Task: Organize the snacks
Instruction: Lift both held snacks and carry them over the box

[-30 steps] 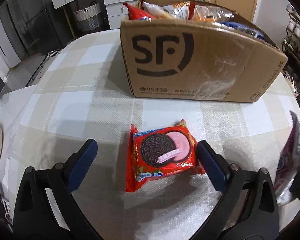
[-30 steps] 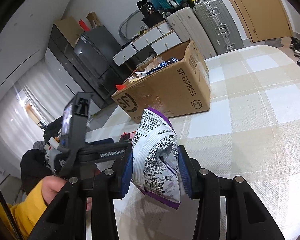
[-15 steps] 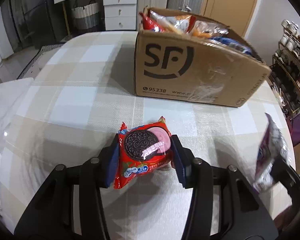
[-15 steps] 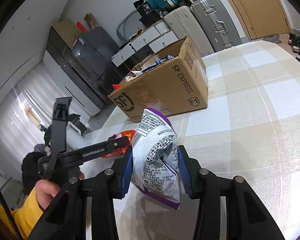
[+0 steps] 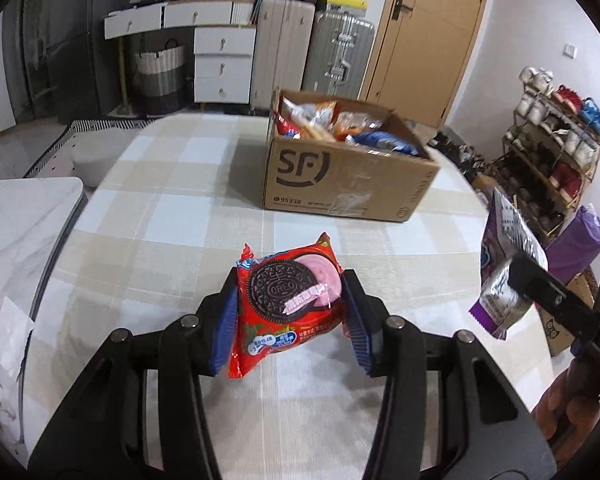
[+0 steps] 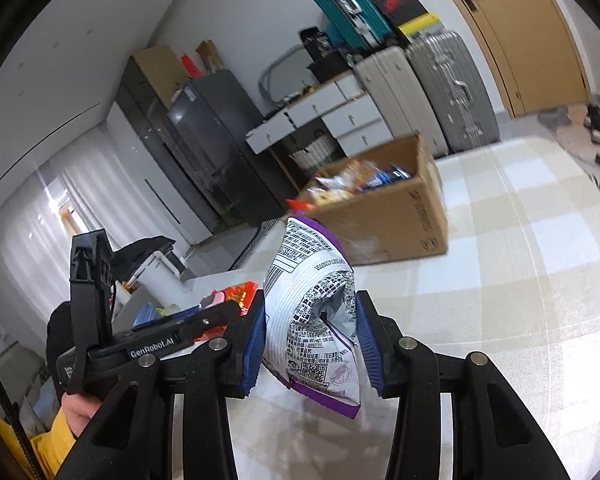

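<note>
Checked worktop (image 5: 172,216): left gripper (image 5: 290,320) clamps the red Oreo pack (image 5: 288,300), right gripper (image 6: 310,344) clamps the purple snack bag (image 6: 316,320), both lifted clear, open SF carton (image 5: 340,176) straight ahead of left, slightly nearer it

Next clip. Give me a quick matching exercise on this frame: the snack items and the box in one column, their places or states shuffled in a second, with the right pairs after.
Things:
1. Oreo packet
2. purple snack bag
3. cardboard box

States:
A. stands open on the checked tablecloth, packed with snacks
B. pinched in the right gripper, held off the table
C. clamped in the left gripper

Pairs: 1-C, 2-B, 3-A
</note>
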A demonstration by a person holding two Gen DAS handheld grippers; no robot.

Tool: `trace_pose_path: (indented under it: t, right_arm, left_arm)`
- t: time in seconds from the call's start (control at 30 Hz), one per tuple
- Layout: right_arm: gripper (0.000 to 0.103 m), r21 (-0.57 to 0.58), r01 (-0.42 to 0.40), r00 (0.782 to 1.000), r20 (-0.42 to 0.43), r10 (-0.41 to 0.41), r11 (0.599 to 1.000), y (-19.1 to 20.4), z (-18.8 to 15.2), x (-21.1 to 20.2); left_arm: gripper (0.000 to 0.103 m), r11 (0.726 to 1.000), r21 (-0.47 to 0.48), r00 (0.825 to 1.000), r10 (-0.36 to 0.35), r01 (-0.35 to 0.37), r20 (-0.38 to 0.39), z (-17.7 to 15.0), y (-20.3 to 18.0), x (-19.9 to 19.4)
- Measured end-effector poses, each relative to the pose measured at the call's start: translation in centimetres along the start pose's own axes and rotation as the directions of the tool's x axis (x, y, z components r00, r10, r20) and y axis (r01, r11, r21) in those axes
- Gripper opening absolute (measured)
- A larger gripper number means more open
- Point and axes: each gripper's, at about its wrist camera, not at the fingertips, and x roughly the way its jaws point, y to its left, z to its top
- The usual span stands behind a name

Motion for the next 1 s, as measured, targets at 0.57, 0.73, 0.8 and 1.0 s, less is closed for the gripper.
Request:
trace_pose_path:
  t: [0.57,0.73,0.8,1.0]
  right_arm:
    - [0.042,-0.121,-0.047,0.992,0.107,0.06,0.992,11.6,1.3,-9.3]
    - [0.042,-0.133,-0.056,0.991,0.112,0.071,0.99,13.6,1.7,-10.3]
    - [0.042,-0.148,-0.052,0.991,0.112,0.069,0.988,14.4,2.1,-10.7]
    - [0.042,-0.208,-0.035,0.99,0.123,0.062,0.978,16.5,5.0,-11.8]
  left_arm:
    - [0.045,0.994,0.058,0.962,-0.105,0.093,0.251,-1.1,-1.9,-17.7]
    - [0.045,0.992,0.08,0.945,-0.121,0.101,0.304,-1.2,-2.5,-22.0]
    - [0.045,0.991,0.087,0.94,-0.122,0.1,0.318,-1.0,-2.6,-23.4]
    - [0.045,0.989,0.117,0.924,-0.13,0.093,0.359,0.8,-2.8,-26.6]
